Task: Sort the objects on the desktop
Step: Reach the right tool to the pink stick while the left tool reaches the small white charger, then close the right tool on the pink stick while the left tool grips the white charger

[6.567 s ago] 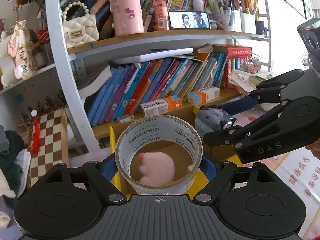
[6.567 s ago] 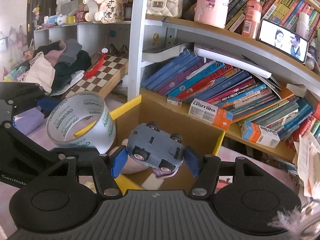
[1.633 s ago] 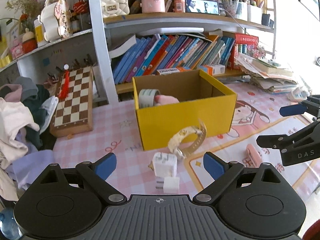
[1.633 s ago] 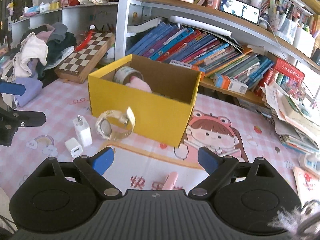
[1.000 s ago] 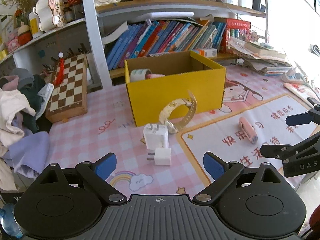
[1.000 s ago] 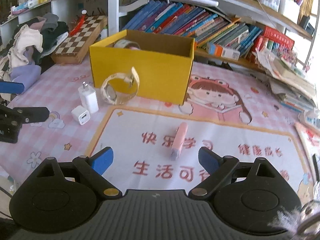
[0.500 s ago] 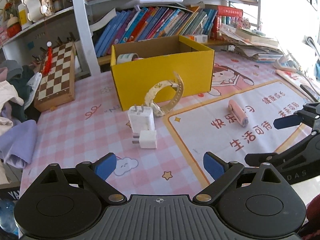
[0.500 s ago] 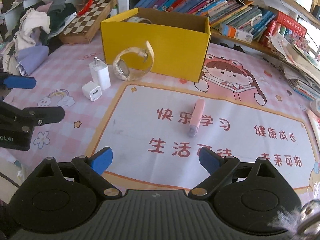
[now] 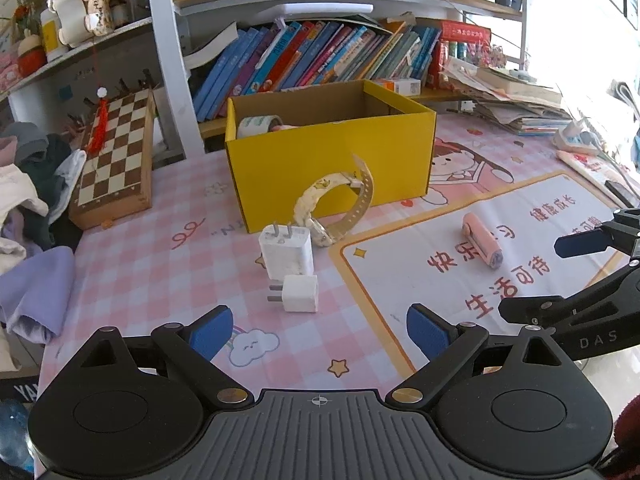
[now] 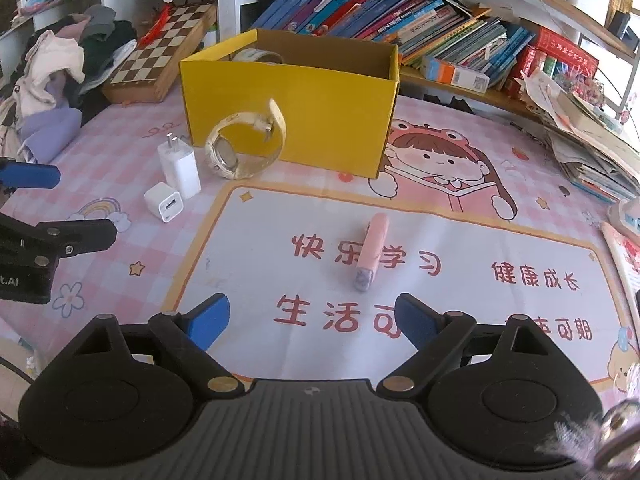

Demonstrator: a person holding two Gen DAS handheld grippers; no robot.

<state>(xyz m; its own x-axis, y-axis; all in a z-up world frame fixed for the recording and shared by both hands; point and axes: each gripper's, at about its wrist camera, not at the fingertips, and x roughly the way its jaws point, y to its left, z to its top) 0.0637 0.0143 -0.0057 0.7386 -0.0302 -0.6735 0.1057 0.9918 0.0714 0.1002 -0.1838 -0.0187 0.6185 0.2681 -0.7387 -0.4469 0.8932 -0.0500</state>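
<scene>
You've pulled both grippers back from the yellow box, where the tape roll now sits. Your left gripper is spread wide, empty, above the two white chargers. The watch leans against the box front. Your right gripper, likewise released, hovers near the pink tube.
</scene>
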